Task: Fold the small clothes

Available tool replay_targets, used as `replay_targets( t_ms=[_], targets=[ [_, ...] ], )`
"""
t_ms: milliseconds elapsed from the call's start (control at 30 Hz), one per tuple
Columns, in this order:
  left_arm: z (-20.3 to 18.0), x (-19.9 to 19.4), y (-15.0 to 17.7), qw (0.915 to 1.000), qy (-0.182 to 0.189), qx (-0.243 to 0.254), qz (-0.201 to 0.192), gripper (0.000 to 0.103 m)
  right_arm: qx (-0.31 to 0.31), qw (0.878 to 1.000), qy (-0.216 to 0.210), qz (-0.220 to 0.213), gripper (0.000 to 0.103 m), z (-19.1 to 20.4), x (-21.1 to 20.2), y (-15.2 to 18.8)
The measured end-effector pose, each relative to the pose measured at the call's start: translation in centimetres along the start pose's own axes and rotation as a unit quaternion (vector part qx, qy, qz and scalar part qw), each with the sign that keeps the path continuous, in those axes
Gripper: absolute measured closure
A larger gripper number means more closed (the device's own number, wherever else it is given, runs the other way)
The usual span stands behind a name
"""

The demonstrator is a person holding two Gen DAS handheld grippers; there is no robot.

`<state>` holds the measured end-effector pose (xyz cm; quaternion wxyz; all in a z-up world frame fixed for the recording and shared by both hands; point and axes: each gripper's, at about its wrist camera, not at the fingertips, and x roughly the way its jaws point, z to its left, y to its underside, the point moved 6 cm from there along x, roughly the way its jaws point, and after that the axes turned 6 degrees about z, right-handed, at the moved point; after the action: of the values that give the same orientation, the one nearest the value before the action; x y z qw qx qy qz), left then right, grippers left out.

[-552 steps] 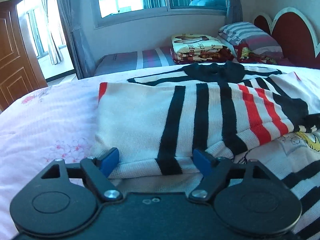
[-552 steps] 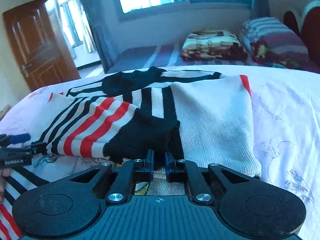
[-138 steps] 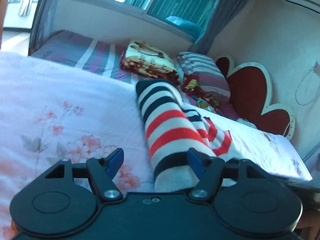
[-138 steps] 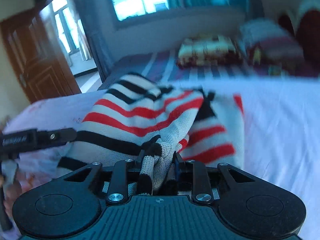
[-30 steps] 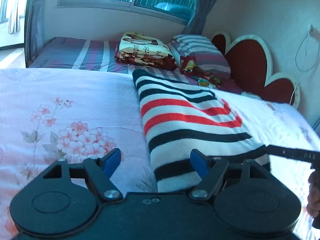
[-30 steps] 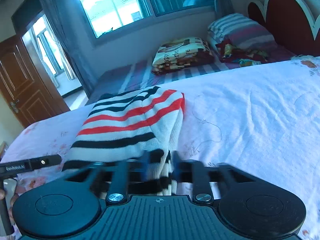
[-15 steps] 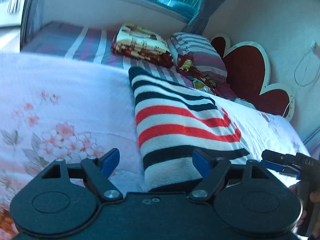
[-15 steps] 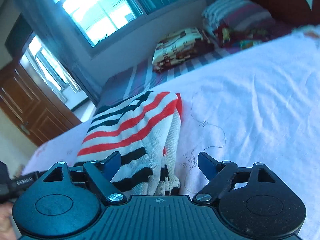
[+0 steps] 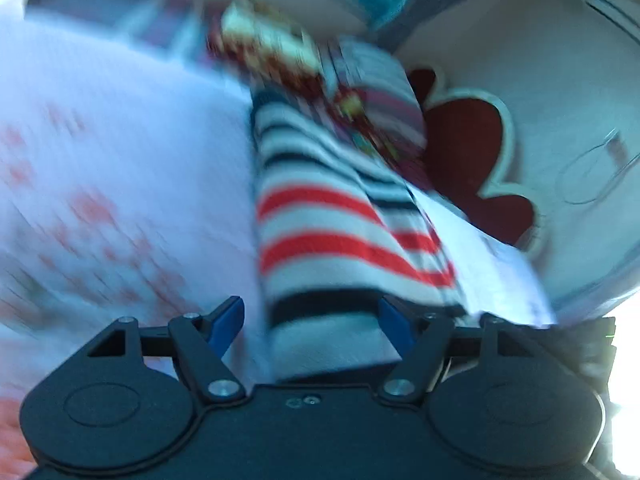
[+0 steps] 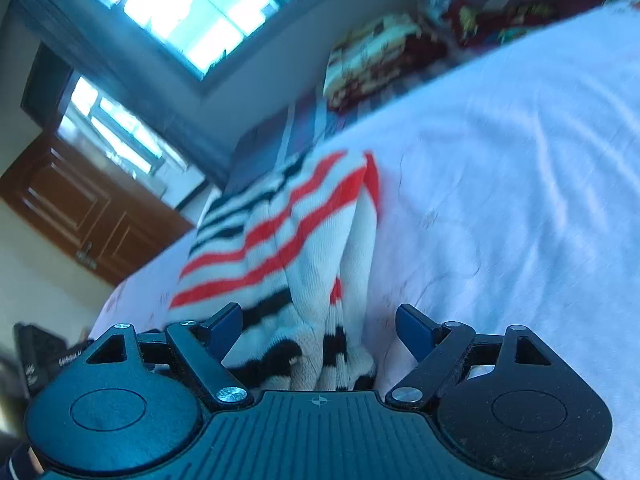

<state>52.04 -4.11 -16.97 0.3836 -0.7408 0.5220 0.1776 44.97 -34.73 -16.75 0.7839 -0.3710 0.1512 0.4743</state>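
Striped sweater (image 9: 320,240) lies folded in a long, thick bundle on the bed sheet (image 9: 120,168). It is soft and knitted, with white, black and red bands running across it.

On the left, the left gripper (image 9: 310,314) has its two blue-tipped fingers wide apart. The near end of the sweater sits in the gap between them, closer to the right finger. The picture is too blurry to tell if that finger touches the wool. The gripper squeezes nothing. The sheet on this side is pale pink with small red flowers, all smeared by blur. Past the sweater there is a folded blanket (image 9: 272,44) with a busy pattern, a striped pillow (image 9: 376,88) and a dark red headboard (image 9: 468,152) with a white curvy edge shaped like hearts.

On the right, the right gripper (image 10: 320,324) has just let its jaws spread out, and now they stand wide. The bumpy, bunched end of the sweater (image 10: 304,264) lies between its blue tips, nearer the left one, but neither tip presses on it. You can see the ribbed knit and the layers of the fold stacked on each other. To the right of the sweater the sheet (image 10: 500,200) is white and wrinkled with a faint thin drawing on it. Far behind are a bright window (image 10: 192,8) and a brown wooden door (image 10: 80,216).
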Motion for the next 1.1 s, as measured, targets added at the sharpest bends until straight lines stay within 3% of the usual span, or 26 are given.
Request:
replay_targets(
  t_ms=[67, 300, 400, 533, 700, 833, 967, 1100],
  targets=[
    [0.3, 0.7, 0.0, 0.9998, 0.016, -0.004, 0.011, 0.031, -0.004, 1.0, -0.002, 0.011, 0.019, -0.3, 0.7, 0.2],
    [-0.2, 1.8, -0.7, 0.9991, 0.005, 0.036, 0.021, 0.03, -0.001, 1.0, -0.017, 0.023, 0.019, -1.8, -0.1, -0.5],
    [-0.9, 2.6, -1.1, 0.9987, -0.001, 0.048, 0.02, 0.031, -0.014, 0.999, -0.028, 0.045, 0.019, -1.0, 0.3, -0.7],
    [-2.0, 3.3, -1.2, 0.9963, -0.023, 0.079, 0.024, 0.031, -0.063, 0.996, -0.009, 0.063, 0.02, 1.3, 1.9, -0.6],
    [-2.4, 3.6, -1.2, 0.9948, -0.041, 0.089, 0.025, 0.035, -0.081, 0.995, 0.029, 0.055, 0.047, 1.9, 3.1, -0.7],
    [-3.9, 3.2, -0.9, 0.9878, -0.069, 0.138, 0.016, 0.049, -0.153, 0.983, 0.087, 0.048, 0.068, 4.5, 3.8, 0.1],
    [-5.1, 2.4, -0.7, 0.9847, -0.077, 0.156, 0.004, 0.055, -0.2, 0.972, 0.121, 0.019, 0.071, 7.1, 3.5, 0.8],
    [-6.3, 0.3, -0.1, 0.983, -0.074, 0.168, -0.005, 0.055, -0.224, 0.967, 0.117, 0.001, 0.072, 10.0, 2.8, 1.7]
  ],
)
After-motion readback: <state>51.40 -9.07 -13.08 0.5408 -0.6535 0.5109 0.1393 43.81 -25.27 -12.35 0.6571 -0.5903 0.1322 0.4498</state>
